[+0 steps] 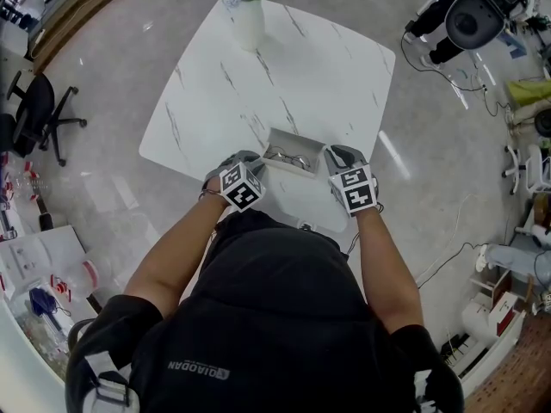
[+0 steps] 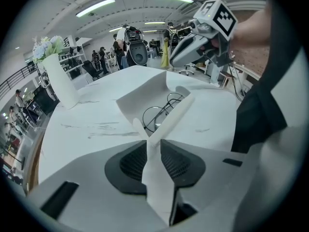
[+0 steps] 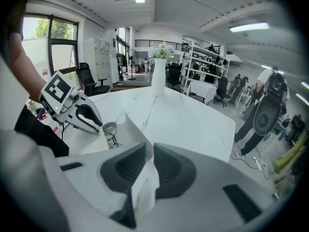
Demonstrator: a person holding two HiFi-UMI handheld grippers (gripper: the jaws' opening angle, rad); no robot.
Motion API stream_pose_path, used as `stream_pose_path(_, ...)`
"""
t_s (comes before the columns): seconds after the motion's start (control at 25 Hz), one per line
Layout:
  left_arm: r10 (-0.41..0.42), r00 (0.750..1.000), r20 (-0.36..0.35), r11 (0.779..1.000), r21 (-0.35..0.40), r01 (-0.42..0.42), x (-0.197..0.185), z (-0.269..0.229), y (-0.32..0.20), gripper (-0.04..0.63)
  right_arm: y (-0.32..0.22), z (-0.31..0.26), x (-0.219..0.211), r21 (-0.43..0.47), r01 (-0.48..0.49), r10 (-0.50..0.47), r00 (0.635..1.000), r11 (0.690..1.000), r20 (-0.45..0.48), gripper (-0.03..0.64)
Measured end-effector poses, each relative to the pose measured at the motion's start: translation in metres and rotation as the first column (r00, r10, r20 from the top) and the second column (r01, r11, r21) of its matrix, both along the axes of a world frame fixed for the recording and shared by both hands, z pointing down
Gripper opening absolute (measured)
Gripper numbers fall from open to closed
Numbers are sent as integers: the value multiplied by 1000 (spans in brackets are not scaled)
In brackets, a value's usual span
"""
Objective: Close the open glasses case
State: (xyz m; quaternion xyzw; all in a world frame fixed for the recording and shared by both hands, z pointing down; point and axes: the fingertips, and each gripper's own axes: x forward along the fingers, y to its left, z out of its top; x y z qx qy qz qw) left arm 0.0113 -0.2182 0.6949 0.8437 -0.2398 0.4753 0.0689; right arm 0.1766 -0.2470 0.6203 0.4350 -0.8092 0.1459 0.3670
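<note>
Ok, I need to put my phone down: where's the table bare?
Bare: the table between the vase and the glasses case, and both side corners. Crowded: the near edge, where the left hand-held gripper and right hand-held gripper clamp the case.

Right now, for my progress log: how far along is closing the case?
Done: the left gripper and right gripper each pinch a thin white edge of the case. In hand: that two-sided grip; the case gapes, with the glasses visible inside. Left: folding it shut, not yet begun.
</note>
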Motion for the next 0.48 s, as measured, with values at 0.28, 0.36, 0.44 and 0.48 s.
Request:
stream_pose_path(0.28, -1, 1000, -2, 1000, -1, 1, 2, 1, -1, 92, -3, 1, 1, -2, 15, -15, 1000, 1000, -22, 49)
stream_pose_path(0.36, 2, 1000, -2, 1000, -2, -2, 3, 3, -1, 91, -3, 3, 1, -8, 25, -25, 999, 1000, -36, 49)
stream_pose_path(0.44, -1, 1000, -7, 1000, -8, 1, 3, 4, 0, 89, -3, 6, 2, -12, 36, -37, 998, 999, -52, 49)
stream_pose_path(0.48, -2, 1000, -9, 1000, -12, 2, 3, 4, 0, 85, -3, 7, 2, -13, 40, -41, 997, 999, -59, 49)
